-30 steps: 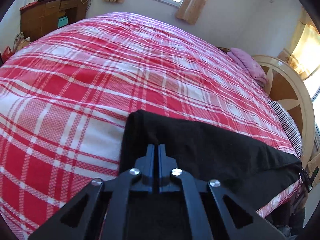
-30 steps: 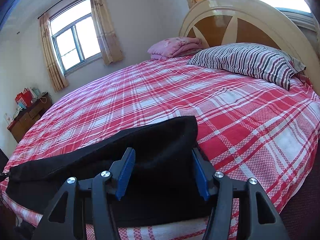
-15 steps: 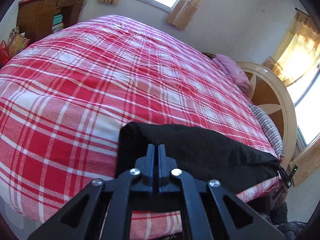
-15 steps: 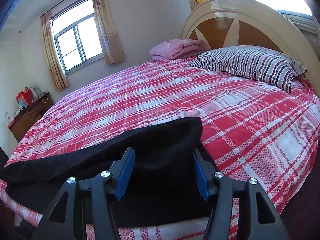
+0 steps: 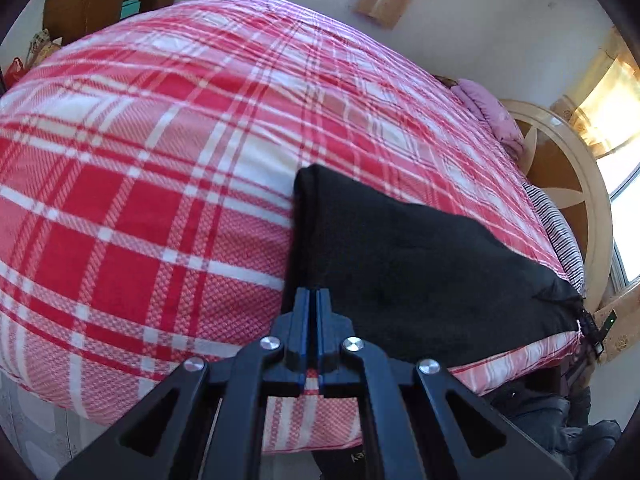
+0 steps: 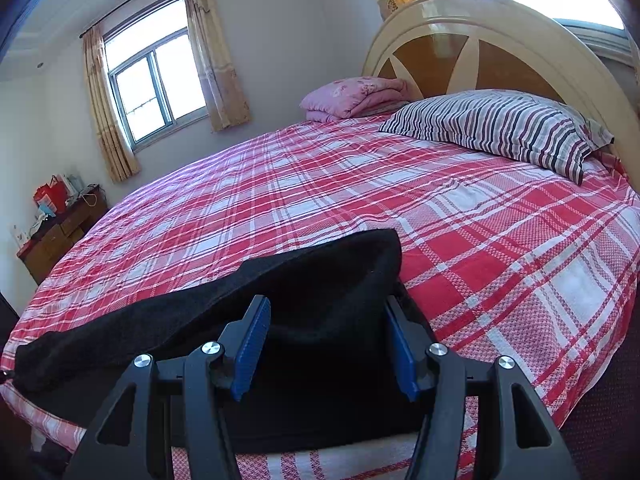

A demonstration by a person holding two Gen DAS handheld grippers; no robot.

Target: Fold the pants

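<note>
Left gripper (image 5: pixel 312 294): narrow, jaws pressed together at the edge of the pants (image 5: pixel 404 264). Right gripper (image 6: pixel 326 340): wide, jaws apart over the pants (image 6: pixel 312 292), which lie on the bed (image 6: pixel 360 184) directly ahead.

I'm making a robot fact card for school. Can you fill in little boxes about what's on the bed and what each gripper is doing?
garment: black pants, lying on the near edge of the bed
bed cover: red and white plaid sheet
left gripper: jaws shut at the pants' edge
right gripper: jaws open, pants between them
pillows: striped pillow, pink pillow
behind: headboard
</note>
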